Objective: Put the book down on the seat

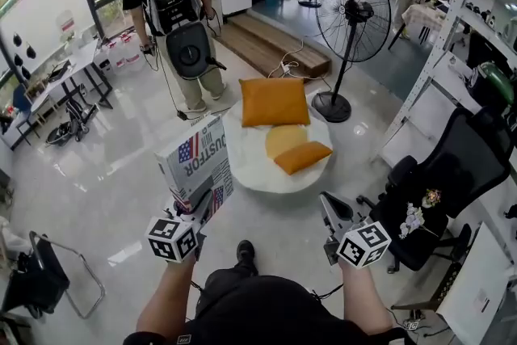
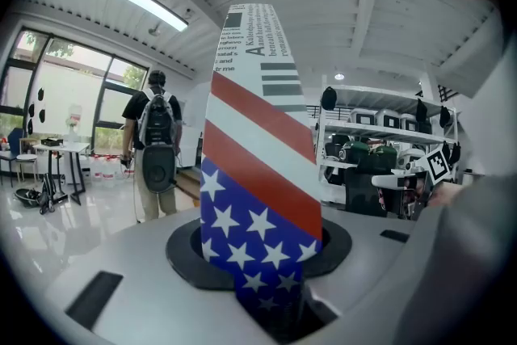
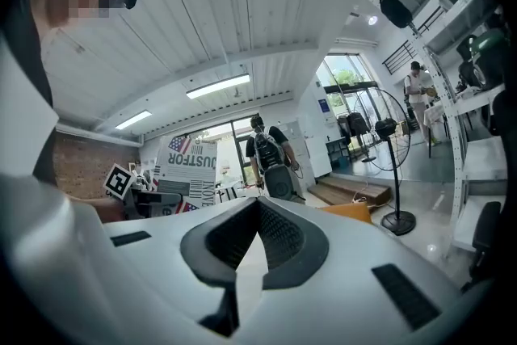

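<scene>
1. Glossy card in blue stars with red and white stripes: the book (image 1: 196, 161) looks thin, stiff and fairly light, with a slick cover. Grip it low on one edge and expect it to pivot.
2. Your left tongs (image 2: 271, 307) are clamped on its bottom edge, holding it upright in the air at the left edge of the seat (image 1: 250, 161).
3. Your right tongs (image 1: 329, 210) are closed on nothing, off the seat's near right side.
4. The seat is white and round. Orange cushions (image 1: 275, 101) fill its far half, so the near part looks freest.
</scene>
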Available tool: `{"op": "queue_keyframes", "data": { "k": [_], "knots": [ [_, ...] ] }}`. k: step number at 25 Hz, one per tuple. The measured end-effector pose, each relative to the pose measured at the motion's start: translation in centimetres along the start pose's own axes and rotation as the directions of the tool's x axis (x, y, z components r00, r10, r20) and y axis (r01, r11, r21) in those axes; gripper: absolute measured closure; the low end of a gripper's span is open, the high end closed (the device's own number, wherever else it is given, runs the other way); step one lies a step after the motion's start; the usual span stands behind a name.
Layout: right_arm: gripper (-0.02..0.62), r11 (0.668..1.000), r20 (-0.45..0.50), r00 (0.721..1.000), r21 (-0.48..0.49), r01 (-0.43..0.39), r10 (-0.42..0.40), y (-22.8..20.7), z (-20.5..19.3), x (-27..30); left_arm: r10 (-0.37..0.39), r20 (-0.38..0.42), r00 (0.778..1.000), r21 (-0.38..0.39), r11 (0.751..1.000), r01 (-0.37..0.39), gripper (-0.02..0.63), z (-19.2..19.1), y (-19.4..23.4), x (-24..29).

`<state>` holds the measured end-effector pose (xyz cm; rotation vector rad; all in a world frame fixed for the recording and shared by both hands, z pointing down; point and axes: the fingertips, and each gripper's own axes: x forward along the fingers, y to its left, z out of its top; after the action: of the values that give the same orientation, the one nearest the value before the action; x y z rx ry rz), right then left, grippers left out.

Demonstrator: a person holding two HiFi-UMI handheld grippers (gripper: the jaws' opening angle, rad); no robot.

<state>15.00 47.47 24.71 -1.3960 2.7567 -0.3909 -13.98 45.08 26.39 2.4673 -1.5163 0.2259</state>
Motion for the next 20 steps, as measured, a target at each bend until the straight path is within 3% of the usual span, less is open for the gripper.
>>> {"op": "queue_keyframes", "data": {
  "k": [9, 20],
  "knots": [
    [0.581, 1.000, -0.051, 0.998, 0.022, 0.022, -0.021, -3.7, -0.4, 4.0, -0.023, -0.019, 1.000, -0.044, 0.999, 0.022, 0.448, -0.4, 2.7, 6.0],
    [0.581, 0.998, -0.117, 0.993, 0.058, 0.032, -0.025, -8.3, -0.5, 15.3, -0.066, -0.072, 0.995, -0.081, 0.995, 0.060, 0.448, 0.6, 9.6, 16.6]
  ]
}}
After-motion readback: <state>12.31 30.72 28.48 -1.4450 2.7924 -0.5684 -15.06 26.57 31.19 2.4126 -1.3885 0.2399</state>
